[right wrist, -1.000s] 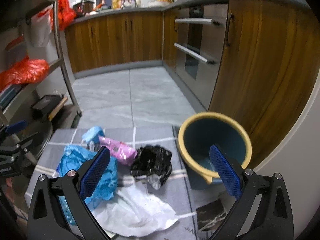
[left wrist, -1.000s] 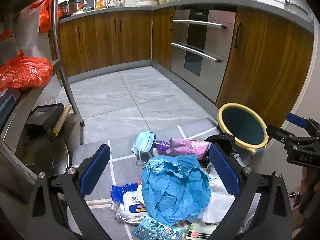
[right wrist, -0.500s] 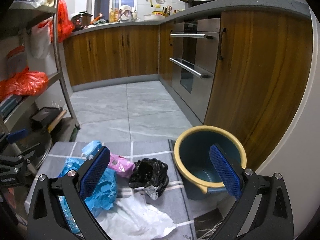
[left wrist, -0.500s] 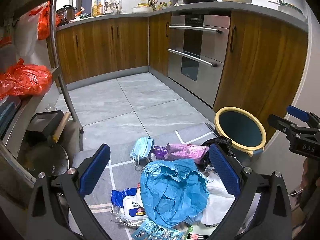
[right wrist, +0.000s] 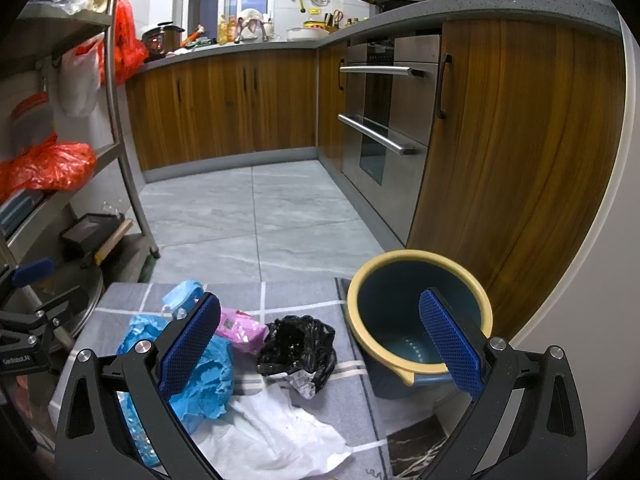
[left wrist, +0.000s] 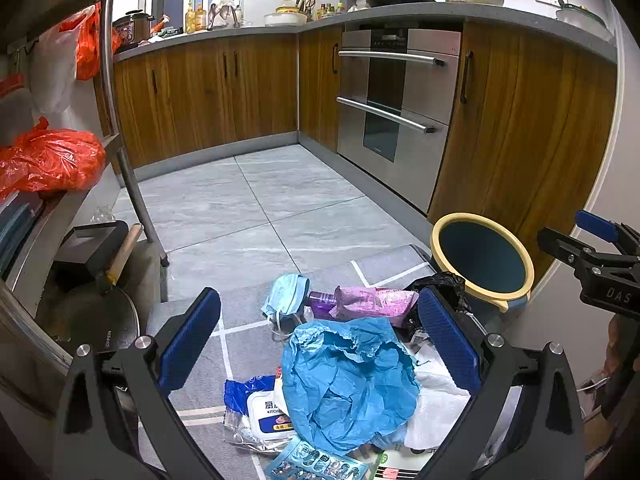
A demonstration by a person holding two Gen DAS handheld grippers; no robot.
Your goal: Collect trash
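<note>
- Both my grippers have risen and tipped back since a second ago; the trash now sits lower in view.
- My left gripper (left wrist: 318,336) hangs open over a crumpled blue bag (left wrist: 348,380) on the grey mat (left wrist: 188,308).
- My right gripper (right wrist: 320,340) is open, empty.
- One black bag (right wrist: 298,346), one pink packet (left wrist: 374,300), one face mask (left wrist: 286,294), one white sheet (right wrist: 272,436).
- One yellow-rimmed bin (right wrist: 416,260) stands beside the pile.

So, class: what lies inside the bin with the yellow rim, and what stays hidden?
The bin shows only its dark blue inner wall and ribbed floor; no trash is visible inside. The right gripper has one finger covering part of the interior, so that part is hidden.
</note>
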